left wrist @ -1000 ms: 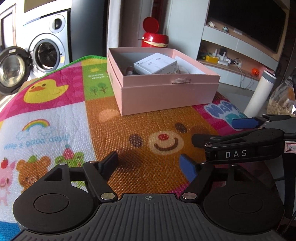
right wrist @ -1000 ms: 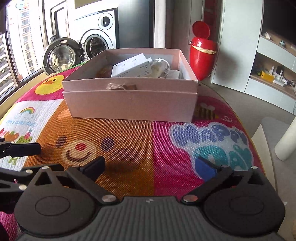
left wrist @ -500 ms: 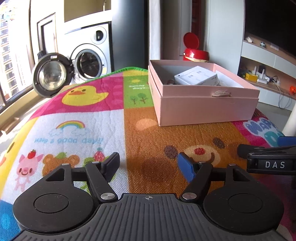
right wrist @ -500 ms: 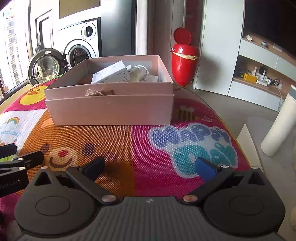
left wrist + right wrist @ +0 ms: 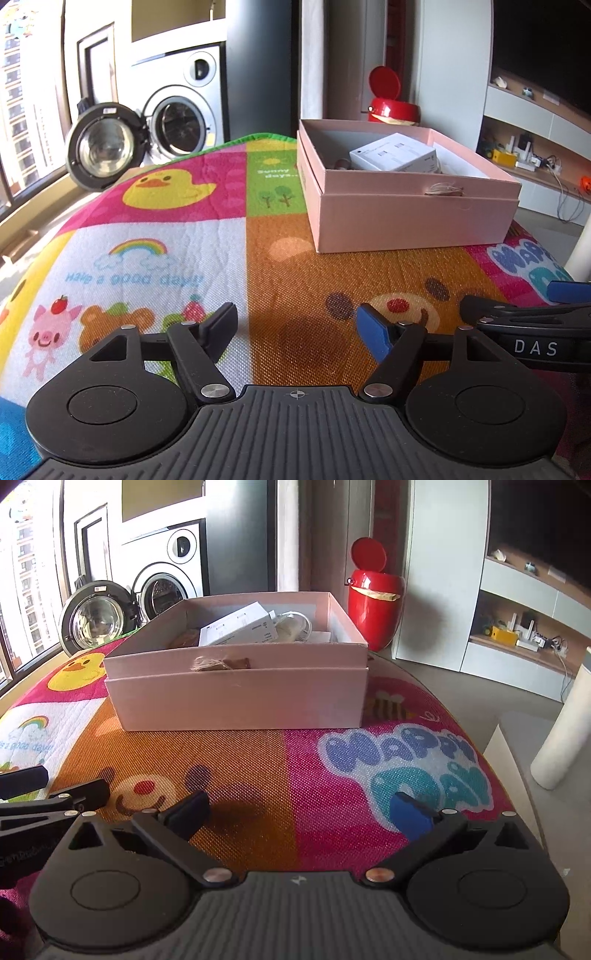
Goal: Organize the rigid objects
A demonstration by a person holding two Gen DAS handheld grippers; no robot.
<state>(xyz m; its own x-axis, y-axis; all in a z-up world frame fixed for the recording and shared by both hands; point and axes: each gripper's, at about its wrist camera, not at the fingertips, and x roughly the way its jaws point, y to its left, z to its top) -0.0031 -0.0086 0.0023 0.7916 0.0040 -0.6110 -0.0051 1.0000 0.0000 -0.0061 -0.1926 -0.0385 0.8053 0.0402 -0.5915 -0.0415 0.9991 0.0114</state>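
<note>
left gripper (image 5: 297,326) spread wide over the orange bear panel of the play mat (image 5: 155,236), nothing between the fingers; one pad black, the other blue. right gripper (image 5: 301,812) likewise spread, empty, hanging over the seam between orange and pink panels. seen from the left wrist, right gripper's arm crossing in at the right edge, lettered "das". from the right wrist, left gripper's black fingers poking in at the left edge.

ahead on the mat: open pink box (image 5: 406,218), well apart from both tools, sitting nested in its own lid. inside: white carton (image 5: 393,157) with small unreadable print, coiled white cable (image 5: 295,622), a brownish item mostly hidden. twine tuft (image 5: 207,663) on the near wall. clear mat between tools and box.

mat writing: "sunny days...", "happy day", "have a good day!" mirrored.

beyond: washing machine (image 5: 181,110) with door swung open, red bin (image 5: 375,603) lid up, white cylinder (image 5: 563,734) on the floor at right, shelving with small clutter.

against a second ago: left view swung round, box now further right and washer nearer centre; left fingers slightly narrower.
</note>
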